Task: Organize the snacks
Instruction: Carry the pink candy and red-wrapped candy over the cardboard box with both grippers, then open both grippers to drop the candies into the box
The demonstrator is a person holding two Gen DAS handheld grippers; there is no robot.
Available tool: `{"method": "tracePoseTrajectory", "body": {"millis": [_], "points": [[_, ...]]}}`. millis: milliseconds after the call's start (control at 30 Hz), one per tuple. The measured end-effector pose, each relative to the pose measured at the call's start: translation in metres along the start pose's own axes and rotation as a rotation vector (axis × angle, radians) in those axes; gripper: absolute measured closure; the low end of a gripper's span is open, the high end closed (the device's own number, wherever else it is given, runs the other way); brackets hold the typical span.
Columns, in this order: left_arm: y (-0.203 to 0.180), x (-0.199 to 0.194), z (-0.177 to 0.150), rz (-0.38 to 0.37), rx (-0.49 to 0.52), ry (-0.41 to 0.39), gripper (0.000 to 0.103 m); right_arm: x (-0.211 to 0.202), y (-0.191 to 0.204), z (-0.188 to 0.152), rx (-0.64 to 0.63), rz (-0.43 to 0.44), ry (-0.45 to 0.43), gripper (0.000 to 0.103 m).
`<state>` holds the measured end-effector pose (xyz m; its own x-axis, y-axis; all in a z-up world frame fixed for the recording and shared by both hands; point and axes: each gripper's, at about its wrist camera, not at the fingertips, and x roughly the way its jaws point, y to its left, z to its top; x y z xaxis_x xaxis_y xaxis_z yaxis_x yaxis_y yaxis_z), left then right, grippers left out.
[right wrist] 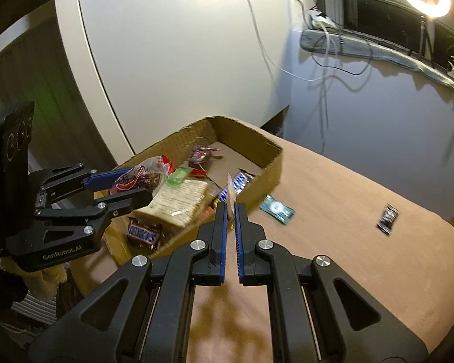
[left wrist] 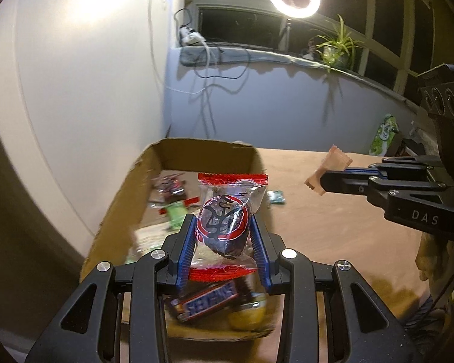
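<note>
My left gripper [left wrist: 222, 222] is shut on a clear packet with red ends and a dark round cake inside [left wrist: 224, 220], held over the cardboard box [left wrist: 115, 208]. The same gripper [right wrist: 136, 181] and packet [right wrist: 142, 175] appear at the left of the right wrist view, above the box [right wrist: 269, 163]. My right gripper [right wrist: 231, 208] is shut on a thin pale wrapped sweet [right wrist: 231, 195], just outside the box's near wall; from the left wrist view the sweet [left wrist: 327, 169] juts out of those fingers [left wrist: 345, 178] above the table.
Inside the box lie Snickers bars [right wrist: 143, 233], a cracker pack [right wrist: 181, 196] and other wrapped snacks. On the brown table [right wrist: 348, 242] rest a teal packet [right wrist: 277, 208] and a dark packet [right wrist: 387, 217]. A green bag [left wrist: 384, 134] stands at the table's far edge. A white wall lies behind.
</note>
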<state>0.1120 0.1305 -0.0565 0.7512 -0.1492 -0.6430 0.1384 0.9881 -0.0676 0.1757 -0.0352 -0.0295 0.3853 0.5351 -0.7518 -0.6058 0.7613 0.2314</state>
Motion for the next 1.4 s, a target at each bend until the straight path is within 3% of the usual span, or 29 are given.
{"method": "tracePoseTrajectory", "body": {"millis": [433,900,967,1033,1067,1133,1300,1400], "points": [[0.04,0.005,-0.009,0.027,-0.055,0.013,0.069,0.059,0.028,0.02,-0.04,0.043,0.06,0.098],[0.043,0.008,-0.009,0.036,-0.058,0.017,0.067,0.081,0.035,0.023,-0.04,0.067,0.097,0.098],[0.043,0.009,-0.01,0.044,-0.056,0.018,0.067,0.081,0.034,0.023,-0.036,0.064,0.098,0.091],[0.043,0.009,-0.01,0.046,-0.053,0.018,0.066,0.08,0.033,0.022,-0.031,0.064,0.097,0.062],[0.043,0.009,-0.009,0.047,-0.053,0.018,0.064,0.079,0.033,0.022,-0.03,0.066,0.092,0.056],[0.043,0.009,-0.009,0.053,-0.055,0.016,0.052,0.078,0.033,0.022,-0.028,0.062,0.085,0.051],[0.043,0.009,-0.009,0.058,-0.058,0.015,0.052,0.074,0.033,0.021,-0.025,0.05,0.076,0.034],[0.043,0.009,-0.009,0.059,-0.058,0.014,0.051,0.07,0.031,0.021,-0.025,0.046,0.069,0.032]]}}
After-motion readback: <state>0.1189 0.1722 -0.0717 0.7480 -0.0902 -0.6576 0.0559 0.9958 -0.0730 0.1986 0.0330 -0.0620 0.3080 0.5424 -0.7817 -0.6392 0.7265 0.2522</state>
